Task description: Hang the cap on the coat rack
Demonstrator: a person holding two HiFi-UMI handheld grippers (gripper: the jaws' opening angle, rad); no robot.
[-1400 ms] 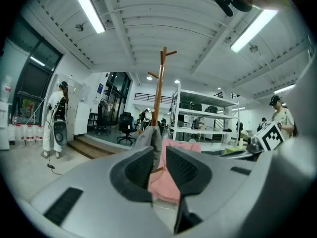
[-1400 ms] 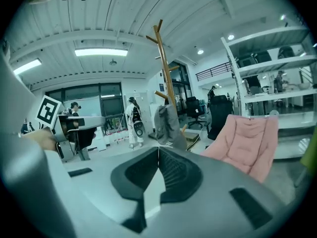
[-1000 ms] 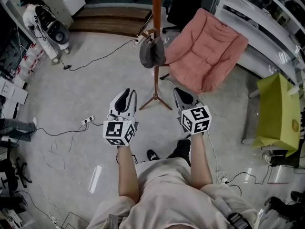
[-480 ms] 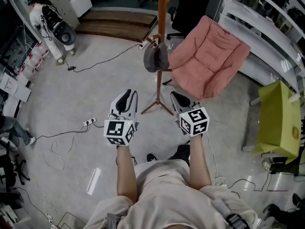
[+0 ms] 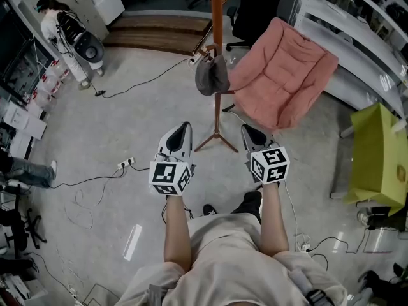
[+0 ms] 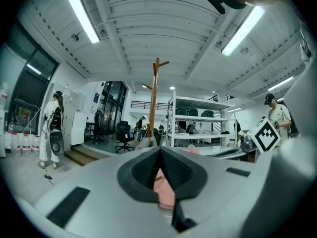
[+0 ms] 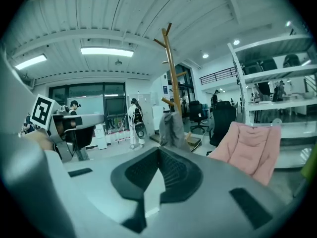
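At the bottom of the head view the person's two bare forearms reach forward over a pale shirt, with a dark shoe [image 5: 206, 209] on the grey floor [image 5: 95, 120] between them. Each hand carries a tool with a marker cube: the left tongs [image 5: 183, 127] sit just left of centre and the right tongs [image 5: 246, 129] just right of it, side by side and apart, both pointing toward the top of the frame. In the left gripper view the two dark pads meet at their tips with nothing between them, so those tongs are clenched and empty; the right gripper view shows the same, tips together on nothing. A thin black cable [image 5: 89, 178] snakes over the floor at the left to a white power strip [image 5: 125, 163]. Just beyond the tips, between the two tools, stand the spread feet of the wooden coat rack [image 5: 217, 18], whose pole runs straight up to the top edge. The grey cap [image 5: 210, 76] is already on it, hanging limp from a short peg on the pole's left side, well apart from both tongs. Just right of the pole sits a pink padded chair [image 5: 284, 75], and a yellow-green box [image 5: 377, 152] stands at the right edge. Farther off lie low wooden steps [image 5: 156, 29], white shelving [image 5: 357, 24] in the upper right, and a person in white [image 5: 52, 19] in the upper left corner.
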